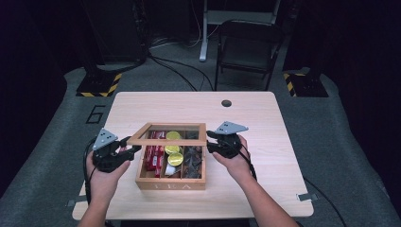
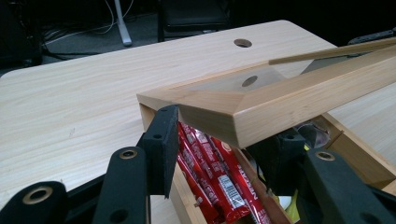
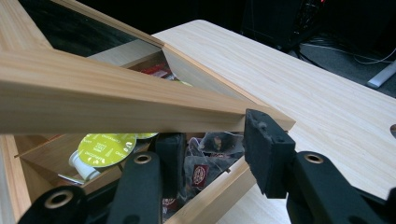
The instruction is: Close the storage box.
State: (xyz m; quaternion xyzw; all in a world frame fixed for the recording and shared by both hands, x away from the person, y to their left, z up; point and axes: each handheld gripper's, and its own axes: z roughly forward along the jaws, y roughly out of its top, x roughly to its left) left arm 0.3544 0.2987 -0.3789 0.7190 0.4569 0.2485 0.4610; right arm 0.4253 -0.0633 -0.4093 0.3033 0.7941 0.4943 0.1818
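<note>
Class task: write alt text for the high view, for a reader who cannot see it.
A person's two handheld grippers, left gripper and right gripper, grip the front corners of a half-raised glass-paned lid on a wooden tea box. Inside sit red packets, yellow-topped pods and dark sachets. The box stands on a light wooden table.

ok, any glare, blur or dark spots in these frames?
High view: soft, room around the pale wooden table nearly black. Left gripper view: sharp, glass pane of the wooden box lid mirrors the table hole. Right gripper view: near frame slightly blurred.
</note>
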